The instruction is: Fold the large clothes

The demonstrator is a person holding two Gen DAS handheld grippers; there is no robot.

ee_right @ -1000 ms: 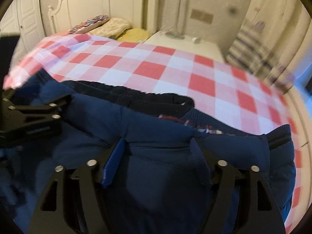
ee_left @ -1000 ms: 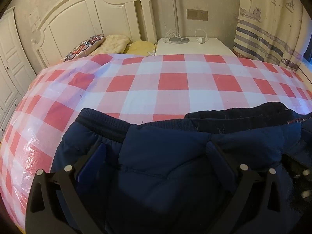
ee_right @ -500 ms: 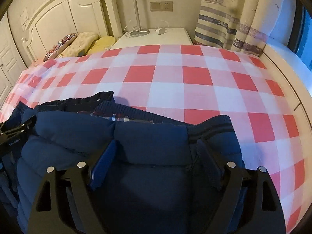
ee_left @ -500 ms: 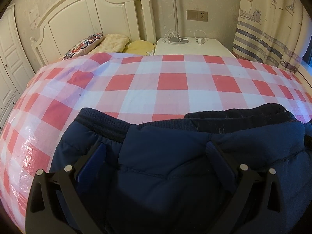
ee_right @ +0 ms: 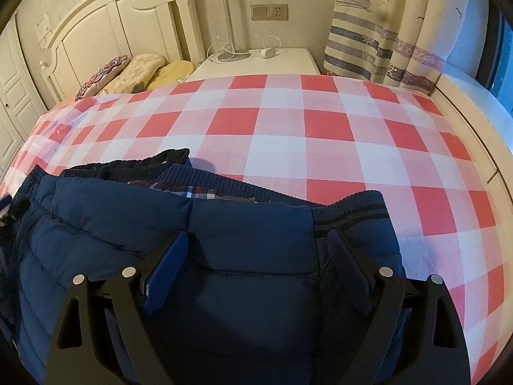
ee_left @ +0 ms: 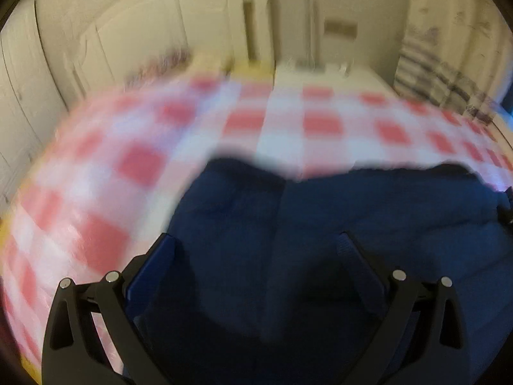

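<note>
Navy padded jacket (ee_right: 243, 256) is lying folded over, filling lower frame on the checked bed (ee_right: 288, 128). Right gripper (ee_right: 256, 247) and left gripper (ee_left: 256, 247) fingers are spread, gripping nothing; remaining folds look pending.

left gripper (ee_left: 256, 250): fingers spread wide, blue pads facing inward, nothing pinched between the tips; view blurred. right gripper (ee_right: 256, 247): same wide-apart pose, both fingers (ee_right: 166, 266) angled forward and down, tips resting low.

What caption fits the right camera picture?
Open right gripper over a navy puffer jacket on a red-checked bed cover.
</note>
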